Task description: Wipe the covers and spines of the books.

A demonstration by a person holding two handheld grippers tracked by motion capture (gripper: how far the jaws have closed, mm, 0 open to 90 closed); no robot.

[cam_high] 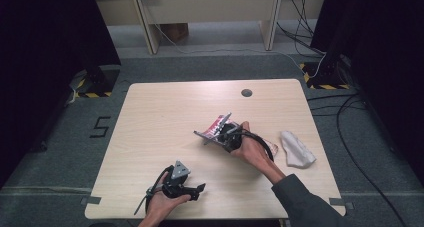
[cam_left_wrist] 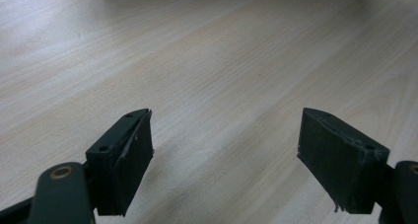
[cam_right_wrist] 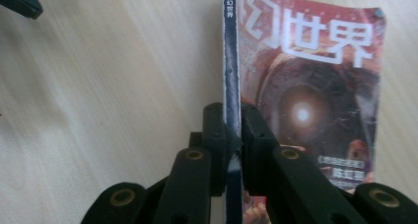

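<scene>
The magazine (cam_right_wrist: 305, 86) is held by its spine, with the red cover to one side. In the right gripper view its long axis runs away from the jaws; in the high view (cam_high: 216, 128) it is tilted above the middle-right of the wooden table (cam_high: 165, 112). The right gripper (cam_right_wrist: 232, 130) is clamped on the spine. A white cloth (cam_high: 296, 149) lies near, to the right. The left gripper (cam_left_wrist: 224, 150) rests near the front edge, its jaws wide apart with nothing between them.

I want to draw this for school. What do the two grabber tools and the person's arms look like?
Both grabbers are black. The left gripper wears a grey three-cornered plate on top, and its jaws end in flat rectangular pads. The right gripper has brass-coloured rivets at its joints and trails a looping black cable. The right arm wears a dark grey sleeve.
</scene>
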